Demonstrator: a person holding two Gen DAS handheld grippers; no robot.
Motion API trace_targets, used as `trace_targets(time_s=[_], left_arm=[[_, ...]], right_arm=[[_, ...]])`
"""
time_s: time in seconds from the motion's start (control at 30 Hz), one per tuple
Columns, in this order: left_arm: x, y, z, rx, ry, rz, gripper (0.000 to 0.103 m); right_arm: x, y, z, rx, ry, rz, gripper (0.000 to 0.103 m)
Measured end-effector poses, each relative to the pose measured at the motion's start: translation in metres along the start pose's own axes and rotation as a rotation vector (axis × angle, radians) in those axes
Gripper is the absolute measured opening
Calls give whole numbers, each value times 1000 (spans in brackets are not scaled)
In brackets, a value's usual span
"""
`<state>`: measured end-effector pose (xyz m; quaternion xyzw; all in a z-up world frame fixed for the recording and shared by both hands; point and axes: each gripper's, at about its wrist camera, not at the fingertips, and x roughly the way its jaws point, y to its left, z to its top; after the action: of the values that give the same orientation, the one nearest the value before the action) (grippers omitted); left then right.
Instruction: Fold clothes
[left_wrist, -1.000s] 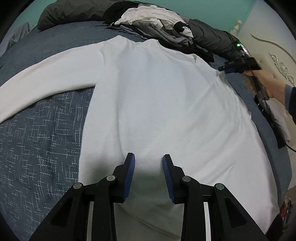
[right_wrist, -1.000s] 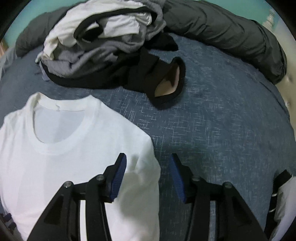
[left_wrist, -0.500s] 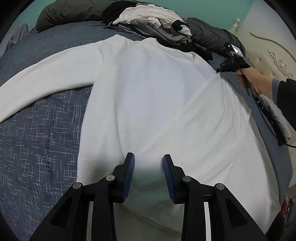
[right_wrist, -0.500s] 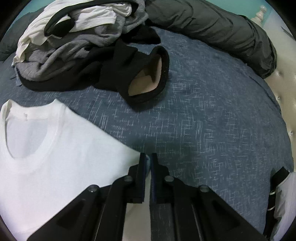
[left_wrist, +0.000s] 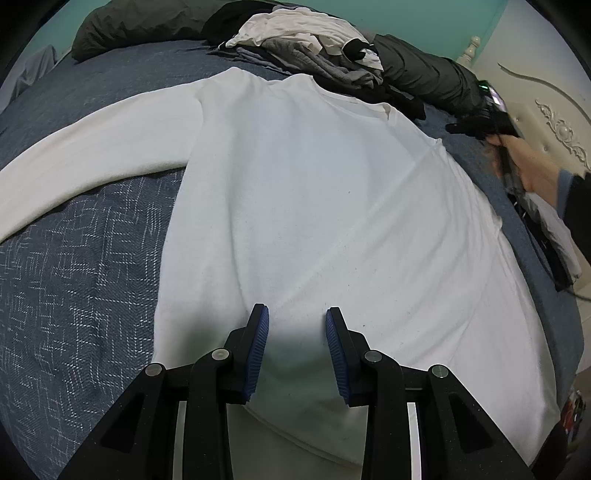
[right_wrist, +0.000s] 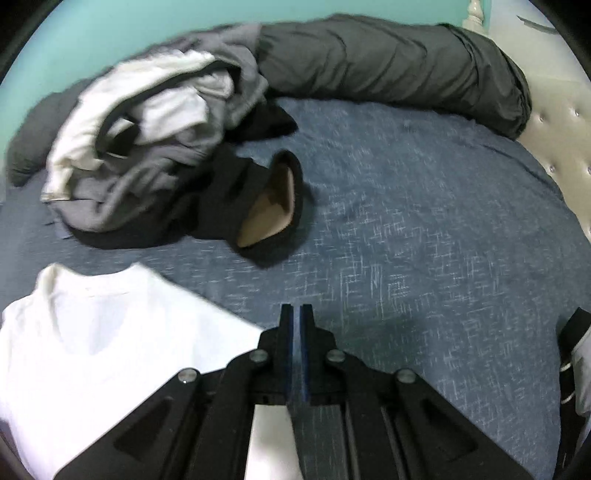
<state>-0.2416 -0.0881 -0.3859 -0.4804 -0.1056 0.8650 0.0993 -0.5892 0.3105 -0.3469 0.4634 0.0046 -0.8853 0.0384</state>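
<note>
A white long-sleeved knit top (left_wrist: 295, 206) lies flat, front up, on the dark blue woven bedspread (left_wrist: 74, 295), its long axis running from the hem nearest the left wrist camera to the round neckline (right_wrist: 88, 295) at the far end, so the collar points toward the heap of grey, white and black unfolded clothes (right_wrist: 147, 147) and the dark grey rolled duvet (right_wrist: 388, 70) by the teal wall. One sleeve (left_wrist: 92, 155) stretches straight out sideways to the left of that view; the other seems already folded across the body, judging by a diagonal ridge over the chest. The left gripper (left_wrist: 297, 347) hangs over the hem, jaws partly apart, with only white cloth visible below the gap; whether its blue ribbed pads (left_wrist: 258, 350) press a fold cannot be told. The right gripper (right_wrist: 296, 350), carried by a hand (left_wrist: 532, 166) in a dark sleeve, sits at the shoulder corner beside the neckline, its fingers clenched together; white fabric reaches right up to them, but whether any is pinched is not clear. The coming fold probably turns on that shoulder edge: it lies directly at the right gripper, so this hand is nearer, while the outstretched sleeve falls to the left gripper's side.
</note>
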Motion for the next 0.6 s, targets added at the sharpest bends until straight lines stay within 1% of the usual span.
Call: trace_targets(time_s=[0.13,0.23,0.33,0.4,0.47,0.53,0.6], left_arm=[[0,-1,0,0,3,1,35],[0,-2,0,2,4,2,35],[1,-2,1,5,6,3,35],[1,-1,1,4,7,0,35],[1,-2,1,3,8,0,35],[1,-3,1,5,8,3,35],[1,-4,0,5,8,4,35]], right_arm=[[-3,12,-20,-29,40,82,3],[11,24,-28,-72,85,65,3],[30,23,-26,-40,108,47,3],[40,18,-20,-6,106,49,3],[43,16,-14,8,96,63,3],[35,17,-9,0,64,61,3],[18,15,-10,-1,27,71,3]])
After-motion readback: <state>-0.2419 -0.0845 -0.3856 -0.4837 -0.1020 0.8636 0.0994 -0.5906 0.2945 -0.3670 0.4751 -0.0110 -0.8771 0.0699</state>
